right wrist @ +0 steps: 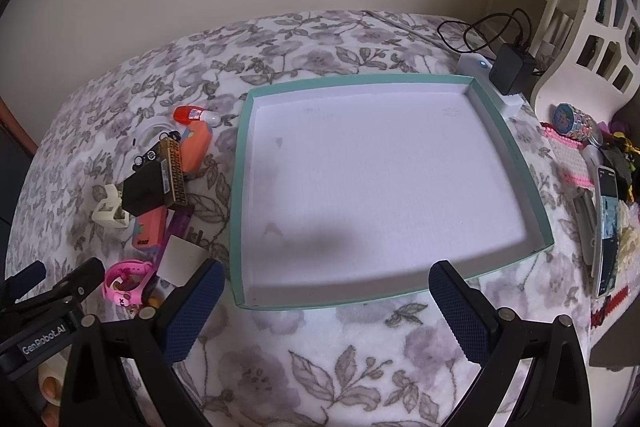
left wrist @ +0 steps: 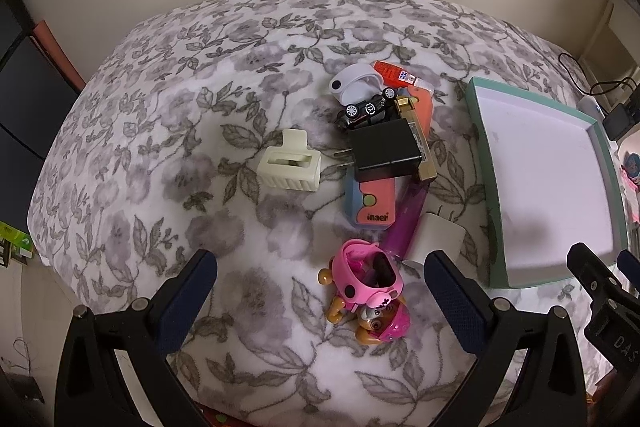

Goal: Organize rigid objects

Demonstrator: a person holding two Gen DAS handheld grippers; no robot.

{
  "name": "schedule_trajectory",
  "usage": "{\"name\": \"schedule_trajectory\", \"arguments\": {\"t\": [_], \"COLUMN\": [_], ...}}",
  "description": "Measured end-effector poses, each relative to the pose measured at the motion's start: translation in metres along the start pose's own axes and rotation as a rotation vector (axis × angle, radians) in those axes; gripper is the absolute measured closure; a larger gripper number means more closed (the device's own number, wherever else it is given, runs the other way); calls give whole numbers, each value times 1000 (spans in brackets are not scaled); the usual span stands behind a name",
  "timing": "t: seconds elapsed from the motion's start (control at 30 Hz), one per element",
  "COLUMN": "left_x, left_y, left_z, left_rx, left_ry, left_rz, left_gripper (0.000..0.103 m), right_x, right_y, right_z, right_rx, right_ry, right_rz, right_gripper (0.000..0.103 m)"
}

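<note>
Here the pink puppy toy [left wrist: 366,297] lies on the floral blanket [left wrist: 160,155] directly between the left gripper [left wrist: 320,291]'s wide-open fingers, nearest of the pile. The right gripper [right wrist: 326,301], also spread and holding nothing, hangs over the near rim of the empty teal-edged box lid [right wrist: 240,187], which sits to the pile's right.

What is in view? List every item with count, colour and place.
tray: 1, teal rim, white inside, right of the pile
black charger: 1, black, top of pile
white charger: 1, white, near tray
hair clip: 1, cream, left of pile
toy car: 1, black, far side
pink watch: 1, near side
pup figure: 1, pink, nearest
blanket: 1, floral grey
left gripper: open
right gripper: open
</note>
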State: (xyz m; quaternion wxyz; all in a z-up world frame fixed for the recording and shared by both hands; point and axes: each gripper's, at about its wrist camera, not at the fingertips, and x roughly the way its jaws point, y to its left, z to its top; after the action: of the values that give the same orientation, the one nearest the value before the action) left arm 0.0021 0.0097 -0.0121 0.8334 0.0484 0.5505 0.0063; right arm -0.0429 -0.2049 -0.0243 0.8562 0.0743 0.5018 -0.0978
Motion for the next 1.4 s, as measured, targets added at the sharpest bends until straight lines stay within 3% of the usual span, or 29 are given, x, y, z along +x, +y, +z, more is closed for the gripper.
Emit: {"name": "schedule_trajectory", "arguments": {"t": [0.77,1.4], "left_x": [-5,-6], "left_y": [-1,0], "left_z": [-2,-3], "left_rx": [-11,-16], "left_ry": [-3,-5], "left_rz": [22,13], "left_gripper": [0,0], "right_x": [-2,1], "right_y": [10,5], "right_z": [1,0], "right_rx": [-36,-11], "right_ry": [13,24], "right_rz": [40,25], "right_gripper": [0,0]}}
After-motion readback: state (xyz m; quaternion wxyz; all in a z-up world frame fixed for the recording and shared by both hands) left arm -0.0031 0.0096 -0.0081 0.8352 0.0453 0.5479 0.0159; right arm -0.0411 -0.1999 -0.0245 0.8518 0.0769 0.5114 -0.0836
